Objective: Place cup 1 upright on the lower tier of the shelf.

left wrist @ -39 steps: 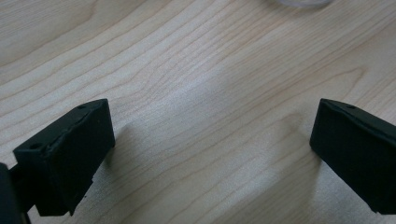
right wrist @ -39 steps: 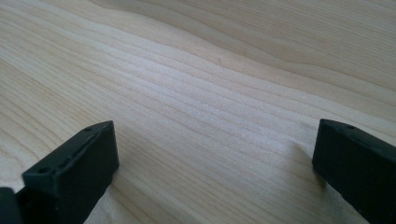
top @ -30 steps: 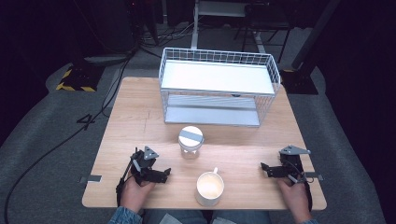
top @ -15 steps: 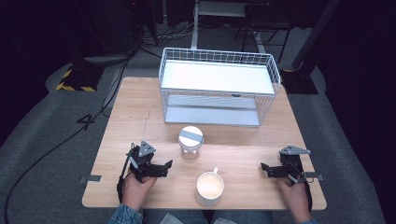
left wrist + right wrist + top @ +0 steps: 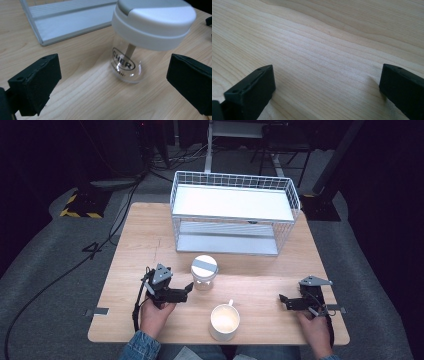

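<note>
A clear glass jar with a white, grey-striped lid stands mid-table. In the left gripper view the jar is close ahead, printed lettering on its glass, lid on top. My left gripper points right at the jar, just short of it. Its jaws are open, one on each side of the jar's base, and touch nothing. A white mug sits near the front edge. My right gripper rests open at the right, over bare wood.
A white wire two-tier rack stands at the back of the wooden table; its lower shelf lies just behind the jar. The mug stands between both hands. Cables run over the dark floor.
My left gripper has moved forward and to the right, closer to the jar. The right gripper, the jar and the mug have stayed in place.
</note>
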The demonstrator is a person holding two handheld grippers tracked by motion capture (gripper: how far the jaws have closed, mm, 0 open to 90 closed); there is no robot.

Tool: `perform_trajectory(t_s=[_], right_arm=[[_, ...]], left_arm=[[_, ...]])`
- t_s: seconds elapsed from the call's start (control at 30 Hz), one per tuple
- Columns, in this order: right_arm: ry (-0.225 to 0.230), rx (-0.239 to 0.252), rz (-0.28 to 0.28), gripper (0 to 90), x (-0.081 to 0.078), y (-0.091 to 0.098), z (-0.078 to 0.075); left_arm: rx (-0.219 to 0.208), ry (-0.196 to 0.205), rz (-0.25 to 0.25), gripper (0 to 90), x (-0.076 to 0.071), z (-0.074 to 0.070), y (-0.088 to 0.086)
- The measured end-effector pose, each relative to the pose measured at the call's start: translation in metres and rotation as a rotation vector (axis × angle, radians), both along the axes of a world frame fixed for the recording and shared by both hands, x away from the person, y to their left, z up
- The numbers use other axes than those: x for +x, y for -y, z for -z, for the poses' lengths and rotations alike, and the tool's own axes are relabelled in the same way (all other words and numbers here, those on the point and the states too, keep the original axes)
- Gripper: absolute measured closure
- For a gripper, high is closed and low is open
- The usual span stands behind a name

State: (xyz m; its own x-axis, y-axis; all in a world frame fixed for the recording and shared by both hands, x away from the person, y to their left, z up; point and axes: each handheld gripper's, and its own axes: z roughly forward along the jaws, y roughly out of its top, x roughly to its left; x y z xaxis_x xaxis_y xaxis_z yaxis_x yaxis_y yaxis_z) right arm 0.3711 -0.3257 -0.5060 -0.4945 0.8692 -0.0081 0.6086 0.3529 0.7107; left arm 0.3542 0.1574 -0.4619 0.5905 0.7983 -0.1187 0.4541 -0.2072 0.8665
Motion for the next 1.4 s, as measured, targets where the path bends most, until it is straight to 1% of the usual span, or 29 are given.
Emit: perform_trajectory(t_s=[0.03, 0.07, 0.13, 0.2, 0.23, 0.27, 0.3, 0.33, 0.37, 0.47, 0.57, 0.7, 0.73, 0.87, 0.97, 1.13, 1.2, 1.27, 1.4], right_arm=[[0.000, 0.000, 0.000, 0.2, 0.000, 0.000, 0.000], [0.000, 0.000, 0.004, 0.2, 0.000, 0.000, 0.000], [0.000, 0.000, 0.006, 0.2, 0.000, 0.000, 0.000], [0.000, 0.000, 0.006, 0.2, 0.000, 0.000, 0.000], [0.000, 0.000, 0.006, 0.2, 0.000, 0.000, 0.000], [0.000, 0.000, 0.006, 0.3, 0.000, 0.000, 0.000], [0.000, 0.000, 0.006, 0.3, 0.000, 0.000, 0.000], [0.000, 0.000, 0.006, 0.2, 0.000, 0.000, 0.000], [0.000, 0.000, 0.006, 0.2, 0.000, 0.000, 0.000], [0.000, 0.000, 0.006, 0.3, 0.000, 0.000, 0.000], [0.000, 0.000, 0.006, 0.2, 0.000, 0.000, 0.000], [0.000, 0.000, 0.006, 0.3, 0.000, 0.000, 0.000], [0.000, 0.000, 0.006, 0.2, 0.000, 0.000, 0.000], [0.000, 0.000, 0.006, 0.2, 0.000, 0.000, 0.000], [0.000, 0.000, 0.006, 0.3, 0.000, 0.000, 0.000], [0.000, 0.000, 0.005, 0.2, 0.000, 0.000, 0.000], [0.001, -0.001, 0.005, 0.2, 0.000, 0.000, 0.000], [0.000, -0.001, 0.005, 0.2, 0.000, 0.000, 0.000], [0.000, 0.000, 0.006, 0.2, 0.000, 0.000, 0.000]], left_arm=[[0.000, 0.000, 0.000, 0.2, 0.000, 0.000, 0.000], [-0.014, 0.005, 0.011, 0.2, 0.002, -0.001, 0.003], [-0.022, 0.008, 0.014, 0.2, 0.003, -0.001, 0.005], [-0.035, 0.011, 0.036, 0.2, 0.005, -0.001, 0.010], [-0.035, 0.011, 0.036, 0.2, 0.005, -0.001, 0.010], [-0.037, 0.032, 0.048, 0.1, 0.006, -0.001, 0.015], [-0.037, 0.032, 0.048, 0.2, 0.006, -0.001, 0.015], [-0.046, 0.046, 0.056, 0.2, 0.007, 0.000, 0.020], [-0.052, 0.050, 0.060, 0.2, 0.008, 0.000, 0.022], [-0.056, 0.056, 0.074, 0.2, 0.010, 0.002, 0.028], [-0.062, 0.053, 0.085, 0.2, 0.014, 0.005, 0.034], [-0.082, 0.060, 0.087, 0.2, 0.018, 0.007, 0.040], [-0.080, 0.061, 0.088, 0.1, 0.019, 0.008, 0.041], [-0.093, 0.067, 0.082, 0.1, 0.022, 0.010, 0.046], [-0.088, 0.075, 0.081, 0.1, 0.026, 0.013, 0.050], [-0.097, 0.073, 0.083, 0.2, 0.030, 0.015, 0.056], [-0.087, 0.066, 0.090, 0.3, 0.032, 0.015, 0.059], [-0.080, 0.074, 0.093, 1.1, 0.034, 0.015, 0.061], [-0.070, 0.072, 0.089, 4.4, 0.035, 0.016, 0.065]])
